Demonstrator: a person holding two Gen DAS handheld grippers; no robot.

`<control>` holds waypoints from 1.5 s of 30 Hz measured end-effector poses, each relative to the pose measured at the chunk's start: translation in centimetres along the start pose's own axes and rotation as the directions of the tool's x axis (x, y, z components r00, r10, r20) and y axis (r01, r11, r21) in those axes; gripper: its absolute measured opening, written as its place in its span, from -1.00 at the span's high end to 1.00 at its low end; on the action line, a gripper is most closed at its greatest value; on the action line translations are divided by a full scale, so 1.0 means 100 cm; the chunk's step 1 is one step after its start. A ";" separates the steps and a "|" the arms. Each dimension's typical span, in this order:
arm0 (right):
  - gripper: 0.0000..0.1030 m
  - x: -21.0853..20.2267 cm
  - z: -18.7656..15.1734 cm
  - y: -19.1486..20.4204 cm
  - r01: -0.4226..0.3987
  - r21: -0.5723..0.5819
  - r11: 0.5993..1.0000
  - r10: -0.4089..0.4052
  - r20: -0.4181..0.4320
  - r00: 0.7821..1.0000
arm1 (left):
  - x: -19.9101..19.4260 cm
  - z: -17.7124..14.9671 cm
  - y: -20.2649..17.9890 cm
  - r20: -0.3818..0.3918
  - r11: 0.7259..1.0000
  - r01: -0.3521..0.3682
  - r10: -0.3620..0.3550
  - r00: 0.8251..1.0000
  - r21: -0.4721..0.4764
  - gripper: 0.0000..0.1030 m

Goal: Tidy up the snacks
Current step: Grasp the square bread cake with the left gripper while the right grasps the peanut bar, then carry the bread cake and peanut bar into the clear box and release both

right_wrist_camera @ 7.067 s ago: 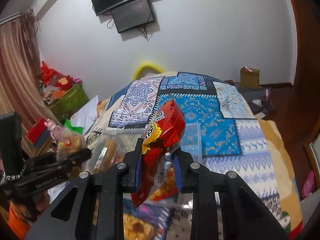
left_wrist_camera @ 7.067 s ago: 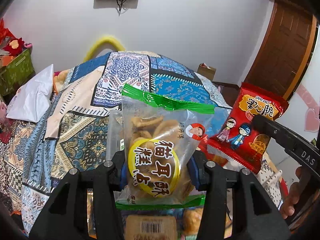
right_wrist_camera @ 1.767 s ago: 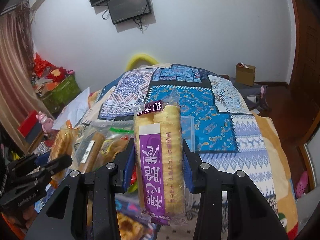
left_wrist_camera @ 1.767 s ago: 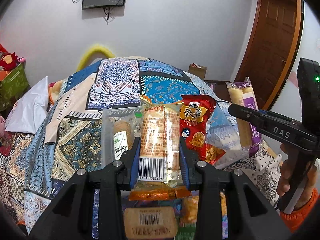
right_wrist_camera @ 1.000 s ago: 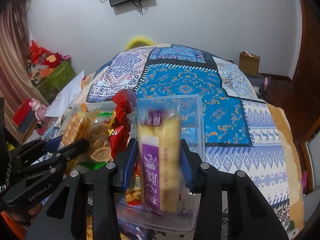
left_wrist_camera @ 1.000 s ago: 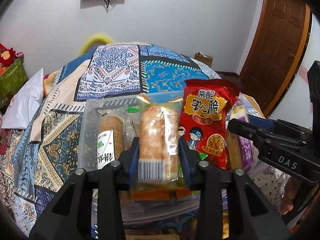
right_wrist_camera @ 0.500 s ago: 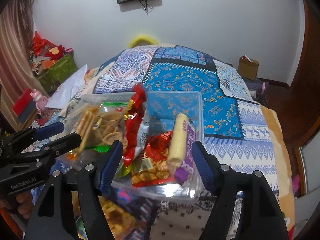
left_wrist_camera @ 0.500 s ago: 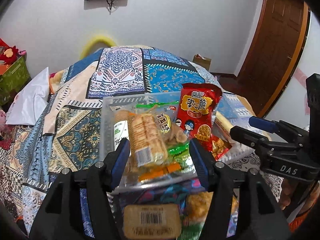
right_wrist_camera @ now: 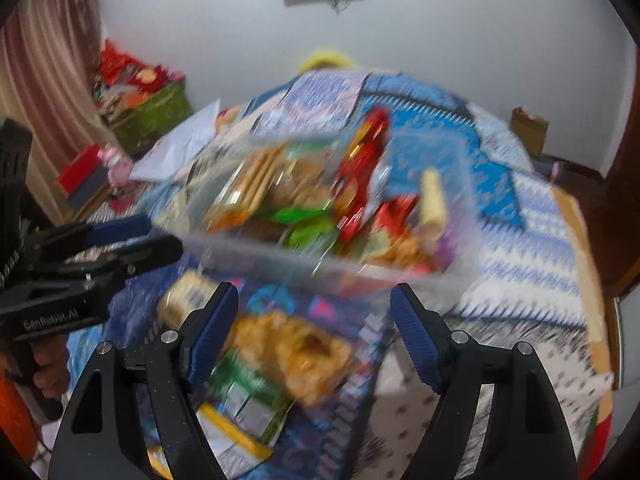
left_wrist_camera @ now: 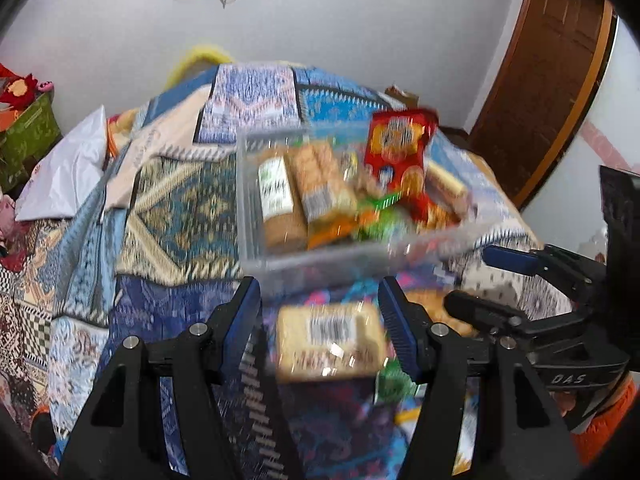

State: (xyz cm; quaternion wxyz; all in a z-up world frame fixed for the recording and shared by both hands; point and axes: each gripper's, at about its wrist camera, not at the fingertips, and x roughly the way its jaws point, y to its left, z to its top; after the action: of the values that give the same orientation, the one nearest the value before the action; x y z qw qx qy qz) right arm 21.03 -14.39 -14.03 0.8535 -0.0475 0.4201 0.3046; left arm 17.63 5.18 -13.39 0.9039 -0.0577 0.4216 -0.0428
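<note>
A clear plastic bin point(left_wrist_camera: 256, 258) on the quilted bed holds several snack packs, among them a red chip bag point(left_wrist_camera: 398, 148) and biscuit packs point(left_wrist_camera: 320, 188). The bin also shows in the right wrist view point(right_wrist_camera: 248, 254), with a pale roll pack point(right_wrist_camera: 432, 200) inside. My left gripper point(left_wrist_camera: 320, 308) is open and empty above a barcoded pack point(left_wrist_camera: 330, 342) lying before the bin. My right gripper point(right_wrist_camera: 314, 320) is open and empty above a loose bag of golden snacks point(right_wrist_camera: 292, 352). Both views are motion-blurred.
More loose packets point(right_wrist_camera: 240, 404) lie at the near edge of the bed. A white pillow point(left_wrist_camera: 68, 172) and a green box point(left_wrist_camera: 26, 136) are at the left. A wooden door point(left_wrist_camera: 540, 80) stands at the right. A cardboard box point(right_wrist_camera: 528, 126) sits on the floor.
Both grippers have let go of their packs into the bin, opened, and drawn back and down toward the loose packs in front of it.
</note>
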 end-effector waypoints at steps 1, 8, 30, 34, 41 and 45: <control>-0.47 0.007 -0.004 0.003 -0.004 -0.010 1.000 0.004 -0.025 1.000 | 0.001 -0.005 0.001 -0.008 1.000 -0.006 0.006 1.000 0.002 -0.18; -0.49 0.030 -0.017 0.011 0.008 -0.044 0.999 -0.012 -0.088 0.996 | 0.010 -0.028 0.006 -0.065 1.000 0.016 -0.018 0.998 -0.023 -0.18; 0.37 0.023 -0.028 -0.009 -0.041 0.023 0.999 0.042 -0.064 0.997 | 0.040 -0.027 -0.012 -0.102 1.000 -0.002 0.002 0.995 0.003 -0.48; 0.41 0.014 -0.027 -0.011 -0.037 0.028 0.999 0.038 -0.038 0.999 | 0.055 -0.026 -0.011 -0.140 1.000 -0.004 0.003 0.990 -0.008 -0.64; 0.49 0.003 -0.026 -0.012 -0.036 0.022 0.999 0.036 -0.021 0.999 | 0.071 -0.029 0.001 -0.150 0.996 0.019 -0.032 0.988 -0.087 -0.58; 0.40 0.014 -0.024 -0.019 -0.053 0.051 0.997 0.056 -0.065 0.996 | 0.066 -0.033 -0.001 -0.127 0.998 0.001 -0.009 0.992 -0.061 -0.56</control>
State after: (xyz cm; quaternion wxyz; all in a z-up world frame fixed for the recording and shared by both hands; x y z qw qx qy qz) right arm 21.05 -16.07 -16.95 0.8313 -0.0253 0.4568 0.3157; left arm 19.33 4.00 -20.49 0.8730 -0.0835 0.4792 -0.0357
